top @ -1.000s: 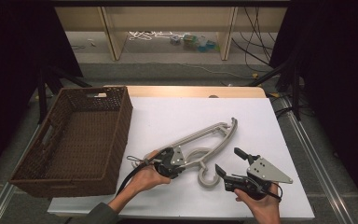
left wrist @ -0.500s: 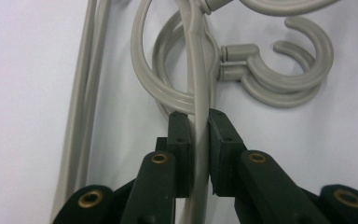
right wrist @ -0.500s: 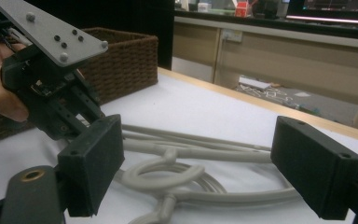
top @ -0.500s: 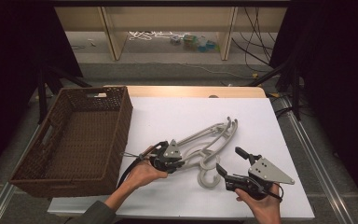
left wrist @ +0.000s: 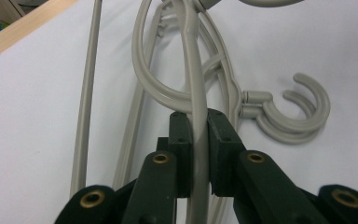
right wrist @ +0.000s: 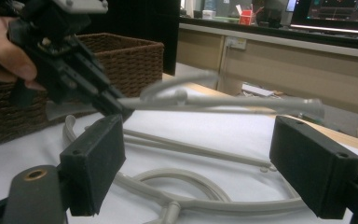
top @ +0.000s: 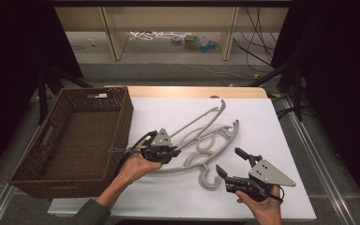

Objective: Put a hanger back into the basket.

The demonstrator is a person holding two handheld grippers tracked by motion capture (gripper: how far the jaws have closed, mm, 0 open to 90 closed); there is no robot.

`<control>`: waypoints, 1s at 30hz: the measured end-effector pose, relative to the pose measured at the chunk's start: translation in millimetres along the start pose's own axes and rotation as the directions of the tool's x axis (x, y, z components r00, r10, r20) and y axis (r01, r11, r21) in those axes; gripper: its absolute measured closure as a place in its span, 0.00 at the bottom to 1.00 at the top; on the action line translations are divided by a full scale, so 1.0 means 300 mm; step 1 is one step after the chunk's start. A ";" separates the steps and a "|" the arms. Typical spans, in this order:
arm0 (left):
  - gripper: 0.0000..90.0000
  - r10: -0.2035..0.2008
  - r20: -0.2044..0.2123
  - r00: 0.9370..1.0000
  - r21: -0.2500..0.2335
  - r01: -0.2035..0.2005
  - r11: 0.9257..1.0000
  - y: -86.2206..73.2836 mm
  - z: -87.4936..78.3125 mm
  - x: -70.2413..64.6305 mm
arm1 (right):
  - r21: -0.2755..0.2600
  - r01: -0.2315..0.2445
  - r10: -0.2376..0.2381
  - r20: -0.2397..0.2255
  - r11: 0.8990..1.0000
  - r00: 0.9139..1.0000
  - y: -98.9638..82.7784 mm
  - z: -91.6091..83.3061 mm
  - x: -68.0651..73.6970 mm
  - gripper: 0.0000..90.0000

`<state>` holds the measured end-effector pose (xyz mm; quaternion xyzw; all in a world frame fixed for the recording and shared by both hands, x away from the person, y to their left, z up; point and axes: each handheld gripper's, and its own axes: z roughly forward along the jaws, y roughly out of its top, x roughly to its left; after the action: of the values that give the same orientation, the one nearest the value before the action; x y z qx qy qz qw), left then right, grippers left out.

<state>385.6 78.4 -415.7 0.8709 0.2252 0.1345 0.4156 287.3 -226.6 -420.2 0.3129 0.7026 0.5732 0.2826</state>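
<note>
Nearest the person, the right tongs (top: pixel 232 165) rest low at the front edge of the white desk (top: pixel 281 140), their jaws wide apart with nothing between them. They point toward the pile of grey hangers (top: pixel 211 154) and look parked there, probably ready to steady the pile or take the next one.

A little further in, the left tongs (top: pixel 171 152) are clamped on the thin bar of one grey hanger (left wrist: pixel 196 93). The left gripper view shows the bar running straight up between the two black pads (left wrist: pixel 182 140), which press on it from both sides. The grip sits on a straight stretch of the bar, likely because the narrow pads can hold a slim rod more surely there than on a curve. In the right gripper view the held hanger (right wrist: pixel 223 102) stands clear of the desk, slightly tilted, while the other hangers (right wrist: pixel 191 149) lie flat beneath it.

Beyond and to the left, the brown wicker basket (top: pixel 122 112) stands just beside the pile, its open top facing up. It seems the likely place for the lifted hanger.

How many hangers remain is hard to tell, since their arms and hooks overlap. The held hanger is blurred in the right gripper view, and its lower end is cut off at the bottom of the left gripper view. The basket's near wall hides part of its floor.
</note>
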 end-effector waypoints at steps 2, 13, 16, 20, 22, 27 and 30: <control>0.91 -0.062 0.015 0.998 -0.017 0.062 0.998 0.010 -0.022 0.011 | 0.001 0.010 -0.010 0.002 1.000 1.000 0.002 -0.001 -0.001 0.21; 0.91 -0.174 0.036 0.984 -0.098 0.177 0.979 0.059 -0.122 0.037 | 0.011 0.007 -0.007 0.008 1.000 1.000 -0.003 0.004 0.000 0.21; 0.91 -0.190 0.061 0.980 -0.125 0.196 0.973 0.077 -0.165 0.035 | 0.013 0.009 -0.009 0.008 1.000 1.000 -0.005 0.004 -0.001 0.21; 0.91 -0.195 0.077 0.978 -0.139 0.204 0.969 0.095 -0.226 0.034 | 0.010 0.004 -0.004 0.001 1.000 1.000 -0.005 0.005 -0.001 0.21; 0.91 -0.191 0.074 0.979 -0.156 0.201 0.967 0.104 -0.258 0.034 | 0.011 -0.003 0.003 -0.006 1.000 1.000 -0.006 0.007 0.000 0.21; 0.91 -0.195 0.082 0.977 -0.187 0.207 0.960 0.112 -0.349 0.052 | 0.023 0.000 0.000 0.002 1.000 1.000 -0.007 0.007 0.000 0.21; 0.91 -0.209 0.049 0.977 -0.205 0.215 0.955 0.105 -0.408 0.070 | 0.020 -0.001 0.001 0.003 1.000 1.000 -0.006 0.007 -0.001 0.21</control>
<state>361.0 153.0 -314.3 0.7949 0.2964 0.1003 0.5199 288.9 -225.6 -422.2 0.3167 0.7077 0.5660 0.2802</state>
